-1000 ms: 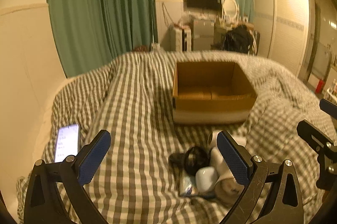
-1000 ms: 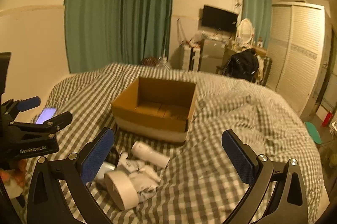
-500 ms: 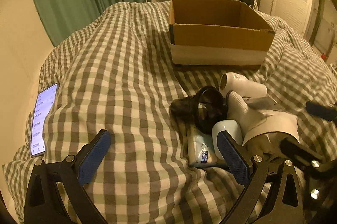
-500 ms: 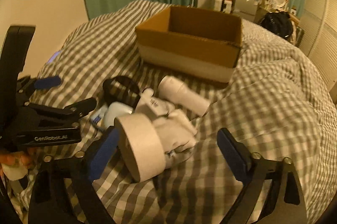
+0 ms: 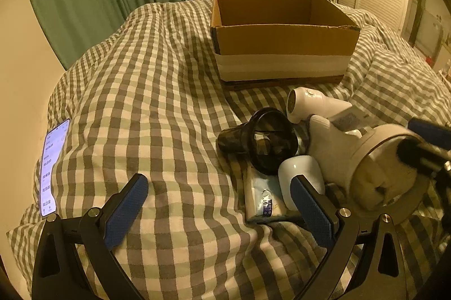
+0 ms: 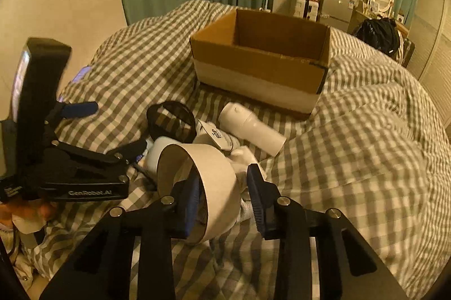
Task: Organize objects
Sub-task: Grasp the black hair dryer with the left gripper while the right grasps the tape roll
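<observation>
1. Change over the last second: both grippers dropped from a high view of the bed to the pile. Right gripper (image 6: 225,187) went from wide open to narrowed around the tape roll (image 6: 203,181).
2. Right state: one finger sits inside the roll's core, the other outside the wall, so it's pinching the ring wall. Looks closed on it, though contact on the outer pad is partly hidden.
3. Left gripper (image 5: 220,204): wide open, holding nothing, low over the blanket (image 5: 157,91) just left of the pile.
4. Meaning: first pick looks underway; nothing visible in the box (image 6: 262,66) yet, so the task is at its start, I'd say.
5. Roll: wide white ring, thick cardboard-like wall, standing on edge, tilted, at the near end of the pile, leaning on white cloth (image 6: 248,159).
6. Rest of pile, between roll and box: white hair dryer (image 5: 315,102), black funnel-shaped nozzle (image 5: 262,139), small white case (image 5: 301,173), flat packet (image 5: 262,201).
7. Box sits open-topped beyond the pile, near but not touching.
8. Phone (image 5: 52,167) lies lit at the far left edge, well apart.
</observation>
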A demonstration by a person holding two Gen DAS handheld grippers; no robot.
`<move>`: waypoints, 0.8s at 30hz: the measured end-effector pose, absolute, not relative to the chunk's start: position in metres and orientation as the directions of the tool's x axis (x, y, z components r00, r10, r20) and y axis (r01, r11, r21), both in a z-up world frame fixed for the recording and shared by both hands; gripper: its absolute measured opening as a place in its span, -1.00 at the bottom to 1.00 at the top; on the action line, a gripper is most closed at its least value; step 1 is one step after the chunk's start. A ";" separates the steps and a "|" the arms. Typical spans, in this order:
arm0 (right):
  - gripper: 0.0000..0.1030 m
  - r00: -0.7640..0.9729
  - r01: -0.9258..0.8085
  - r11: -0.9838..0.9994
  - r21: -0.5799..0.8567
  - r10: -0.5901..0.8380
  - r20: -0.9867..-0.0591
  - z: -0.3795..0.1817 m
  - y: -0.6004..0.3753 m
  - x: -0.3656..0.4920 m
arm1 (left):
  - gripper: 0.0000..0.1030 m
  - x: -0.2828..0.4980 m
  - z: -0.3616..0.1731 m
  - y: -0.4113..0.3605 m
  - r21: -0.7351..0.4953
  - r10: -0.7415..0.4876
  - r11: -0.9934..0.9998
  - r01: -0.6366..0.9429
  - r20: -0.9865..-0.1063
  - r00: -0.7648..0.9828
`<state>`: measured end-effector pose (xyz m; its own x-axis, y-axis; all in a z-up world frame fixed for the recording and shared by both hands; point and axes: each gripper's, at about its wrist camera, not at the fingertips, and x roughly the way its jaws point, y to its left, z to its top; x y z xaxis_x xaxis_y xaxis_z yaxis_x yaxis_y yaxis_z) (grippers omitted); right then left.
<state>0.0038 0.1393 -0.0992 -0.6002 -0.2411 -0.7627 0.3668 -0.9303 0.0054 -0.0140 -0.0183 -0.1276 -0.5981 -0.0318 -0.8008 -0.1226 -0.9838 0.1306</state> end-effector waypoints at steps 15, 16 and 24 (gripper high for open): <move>-0.66 -0.652 0.280 -0.960 0.023 -0.207 -0.729 -0.088 0.176 -0.007 | 0.88 -0.056 -0.132 -0.014 0.129 -0.023 -0.982 -0.136 -0.802 -0.597; -0.68 -0.658 0.280 -0.960 0.023 -0.209 -0.724 -0.085 0.177 -0.006 | 0.83 -0.062 -0.135 -0.014 0.127 -0.023 -0.983 -0.136 -0.807 -0.590; -0.77 -0.709 0.258 -0.966 0.016 -0.200 -0.676 -0.060 0.191 0.001 | -0.35 -0.084 -0.162 -0.005 0.094 0.014 -0.978 -0.187 -0.861 -0.508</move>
